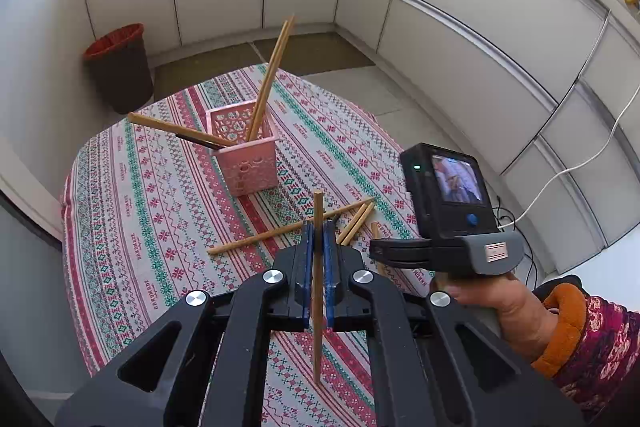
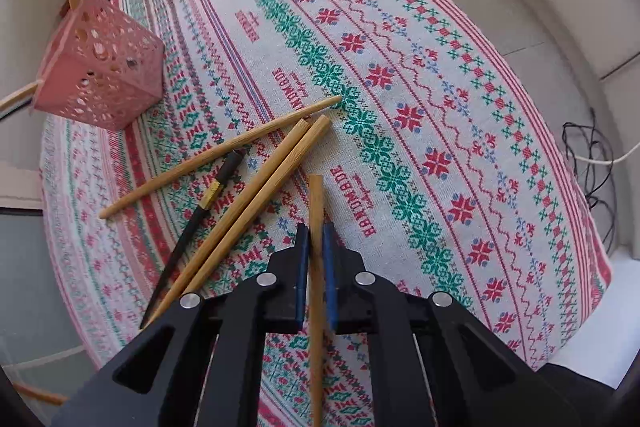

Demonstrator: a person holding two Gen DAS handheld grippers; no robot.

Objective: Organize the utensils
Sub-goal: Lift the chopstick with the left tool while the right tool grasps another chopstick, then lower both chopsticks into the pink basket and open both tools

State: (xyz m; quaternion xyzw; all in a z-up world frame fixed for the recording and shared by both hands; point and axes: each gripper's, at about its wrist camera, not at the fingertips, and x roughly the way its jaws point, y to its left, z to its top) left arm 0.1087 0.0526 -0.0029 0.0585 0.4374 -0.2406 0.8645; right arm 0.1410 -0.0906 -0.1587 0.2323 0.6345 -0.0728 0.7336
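Note:
A pink perforated holder point(image 1: 248, 155) stands on the patterned tablecloth point(image 1: 140, 211) with several chopsticks leaning in it; it also shows in the right wrist view point(image 2: 104, 75). My left gripper point(image 1: 318, 239) is shut on a wooden chopstick point(image 1: 318, 211) held upright above the cloth. My right gripper point(image 2: 316, 239) is shut on another wooden chopstick point(image 2: 316, 195); it shows in the left wrist view point(image 1: 400, 255) low at the right. Loose wooden chopsticks point(image 2: 248, 203) and one black chopstick point(image 2: 192, 223) lie on the cloth left of my right gripper.
A dark bin with a red rim point(image 1: 120, 67) stands on the floor beyond the table. White cabinets point(image 1: 460, 39) curve around the back and right. Cables point(image 2: 592, 163) hang off the table's right edge.

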